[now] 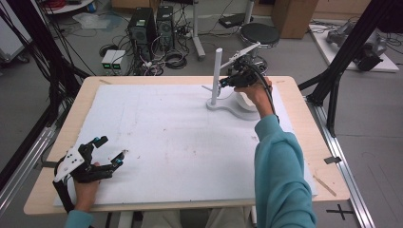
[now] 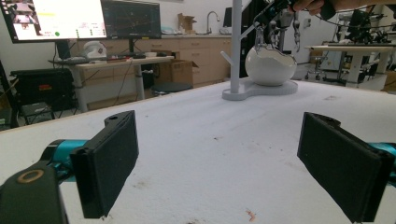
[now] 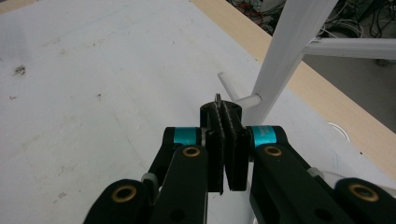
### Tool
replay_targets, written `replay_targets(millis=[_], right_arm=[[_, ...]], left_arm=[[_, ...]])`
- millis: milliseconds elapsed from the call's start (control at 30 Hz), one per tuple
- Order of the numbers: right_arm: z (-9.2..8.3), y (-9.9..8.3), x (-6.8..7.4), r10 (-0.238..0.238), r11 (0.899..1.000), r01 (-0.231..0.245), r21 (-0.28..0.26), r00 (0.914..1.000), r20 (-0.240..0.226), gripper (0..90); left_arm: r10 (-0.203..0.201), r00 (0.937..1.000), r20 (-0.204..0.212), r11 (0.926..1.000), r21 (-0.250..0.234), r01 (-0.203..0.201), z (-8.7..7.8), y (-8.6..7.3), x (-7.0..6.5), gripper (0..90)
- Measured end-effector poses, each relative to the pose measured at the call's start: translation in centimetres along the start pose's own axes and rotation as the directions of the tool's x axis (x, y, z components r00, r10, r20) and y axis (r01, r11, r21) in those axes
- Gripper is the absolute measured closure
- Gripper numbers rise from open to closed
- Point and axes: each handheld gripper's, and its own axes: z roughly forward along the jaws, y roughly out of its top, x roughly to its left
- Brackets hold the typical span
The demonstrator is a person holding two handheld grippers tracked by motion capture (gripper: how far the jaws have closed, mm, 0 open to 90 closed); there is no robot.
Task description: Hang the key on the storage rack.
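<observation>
the left gripper [image 1: 108,151] rests low at the near left corner of the white foam board [image 1: 157,137], its jaws spread wide with nothing between them. the right gripper [image 1: 224,82] is up at the far side, beside the post of a white stand [image 1: 216,76] with short pegs. its jaws are pressed together on a thin bit of metal [image 3: 218,98] poking out at the tips; i cannot tell what that is. a white round bowl-like piece [image 2: 271,65] sits on the stand's base, under small metal pieces dangling from the stand's arm.
</observation>
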Motion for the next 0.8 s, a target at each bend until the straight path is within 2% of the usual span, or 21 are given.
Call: replay_targets(millis=[233,267,467,533,567,600,633,800], right_arm=[[0.22,-0.02,-0.32,-0.001,1.0,0.001,-0.011,1.0,0.0,88.7],[0.23,-0.03,-0.32,0.01,1.0,-0.01,-0.014,0.9999,-0.001,88.7],[0.53,-0.04,-0.51,-0.019,1.0,0.019,-0.016,0.9998,0.011,88.2],[0.68,-0.01,-0.53,-0.038,0.999,0.038,-0.015,0.999,0.025,87.2],[0.69,0.0,-0.48,-0.032,0.999,0.032,-0.014,0.9991,0.027,86.8],[0.67,0.01,-0.5,-0.032,0.999,0.032,-0.026,0.9991,0.027,84.4],[0.54,0.06,-0.48,-0.039,0.998,0.041,-0.042,0.9981,0.048,80.1],[0.26,0.0,-0.45,-0.03,0.998,0.032,-0.045,0.9986,0.045,78.2]], left_arm=[[0.002,1.0,0.0,1.0,0.002,-0.002,0.0,0.01,0.02,12.9],[0.0,1.0,0.0,1.0,0.002,0.0,-0.01,0.01,0.0,13.0],[0.002,1.0,0.002,1.0,0.001,-0.002,0.0,0.01,0.02,13.0],[0.001,1.0,0.001,1.0,0.001,-0.001,-0.01,0.0,0.01,12.9],[0.0,1.0,0.0,1.0,0.001,0.0,0.0,0.0,0.01,13.0],[0.0,1.0,0.001,1.0,0.002,0.0,-0.01,0.01,0.01,12.9],[0.0,1.0,0.0,1.0,0.002,0.0,-0.01,0.01,0.01,12.9],[0.002,1.0,0.001,1.0,0.003,-0.002,0.01,0.01,0.01,12.9]])
